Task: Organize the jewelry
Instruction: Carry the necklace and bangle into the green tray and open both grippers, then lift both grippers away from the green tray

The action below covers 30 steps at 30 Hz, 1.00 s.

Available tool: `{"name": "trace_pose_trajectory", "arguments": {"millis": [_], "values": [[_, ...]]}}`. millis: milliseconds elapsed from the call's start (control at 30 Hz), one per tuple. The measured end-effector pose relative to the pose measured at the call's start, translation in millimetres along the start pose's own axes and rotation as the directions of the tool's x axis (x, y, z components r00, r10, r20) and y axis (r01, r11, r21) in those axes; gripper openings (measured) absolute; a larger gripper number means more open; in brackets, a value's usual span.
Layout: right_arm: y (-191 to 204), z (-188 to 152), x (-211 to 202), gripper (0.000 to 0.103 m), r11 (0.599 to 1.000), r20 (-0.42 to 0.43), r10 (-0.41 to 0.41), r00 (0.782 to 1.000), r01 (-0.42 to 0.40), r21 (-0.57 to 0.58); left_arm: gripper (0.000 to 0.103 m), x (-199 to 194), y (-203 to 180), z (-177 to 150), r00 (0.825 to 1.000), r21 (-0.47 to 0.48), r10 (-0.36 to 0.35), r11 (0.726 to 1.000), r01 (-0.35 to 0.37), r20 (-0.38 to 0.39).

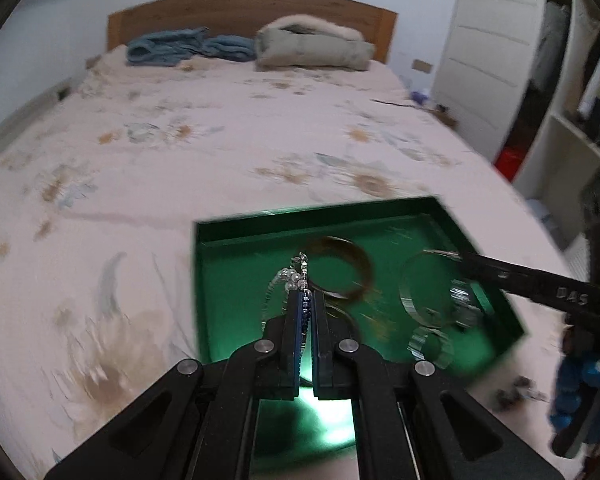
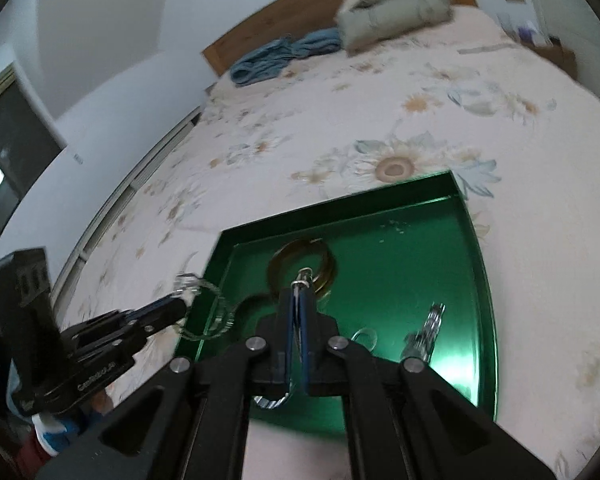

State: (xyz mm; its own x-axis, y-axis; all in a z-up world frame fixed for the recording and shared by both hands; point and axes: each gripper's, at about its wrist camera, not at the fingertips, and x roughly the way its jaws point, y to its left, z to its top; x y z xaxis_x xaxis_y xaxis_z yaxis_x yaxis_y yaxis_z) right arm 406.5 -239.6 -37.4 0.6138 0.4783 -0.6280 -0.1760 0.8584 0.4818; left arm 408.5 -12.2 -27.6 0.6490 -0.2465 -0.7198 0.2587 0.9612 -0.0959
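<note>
A green tray [image 1: 236, 236] lies on the bed and also shows in the right wrist view [image 2: 472, 240]. My left gripper [image 1: 307, 300] is shut on a clear beaded bracelet [image 1: 290, 276] above the tray's left part; the bracelet also shows in the right wrist view [image 2: 212, 312]. My right gripper [image 2: 299, 292] is shut on a silver ring-shaped piece [image 2: 302, 278] over the tray; it enters the left wrist view from the right [image 1: 456, 256]. An amber bangle [image 1: 352, 264] lies in the tray, with clear and silver rings [image 1: 432, 344] near it.
The bed has a pale floral cover [image 1: 220, 140]. A blue cloth [image 1: 184, 46] and a folded grey coat [image 1: 312, 44] lie by the wooden headboard [image 1: 252, 4]. White wardrobe shelves [image 1: 560, 132] stand at the right. Small dark beads [image 1: 512, 392] lie right of the tray.
</note>
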Motion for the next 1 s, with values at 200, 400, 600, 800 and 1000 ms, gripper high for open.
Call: {"name": "trace_pose_trajectory", "arguments": {"millis": [200,400,600,800,1000], "values": [[-41,8,21,0.003,0.993,-0.015,-0.095,0.995,0.096,0.071,0.003,46,3,6,0.993,0.031,0.098,0.995,-0.096,-0.065],[-52,3,35,0.003,0.975,-0.085,-0.222,0.971,0.223,0.005,0.004,68,-11,-6,0.989,0.065,0.091,0.994,-0.084,-0.114],[-45,-1,38,0.005,0.952,-0.095,-0.302,0.949,0.296,-0.076,0.005,65,-4,-5,0.991,0.036,0.060,0.998,-0.056,-0.120],[-30,-3,21,0.006,0.941,-0.056,-0.323,0.945,0.315,-0.122,0.037,32,-3,-7,0.998,0.026,0.033,0.999,-0.031,-0.053],[4,-19,-15,0.027,0.915,0.020,-0.357,0.934,0.353,-0.196,0.056,-20,-14,-21,0.998,0.030,0.049,0.998,-0.050,0.029]]}}
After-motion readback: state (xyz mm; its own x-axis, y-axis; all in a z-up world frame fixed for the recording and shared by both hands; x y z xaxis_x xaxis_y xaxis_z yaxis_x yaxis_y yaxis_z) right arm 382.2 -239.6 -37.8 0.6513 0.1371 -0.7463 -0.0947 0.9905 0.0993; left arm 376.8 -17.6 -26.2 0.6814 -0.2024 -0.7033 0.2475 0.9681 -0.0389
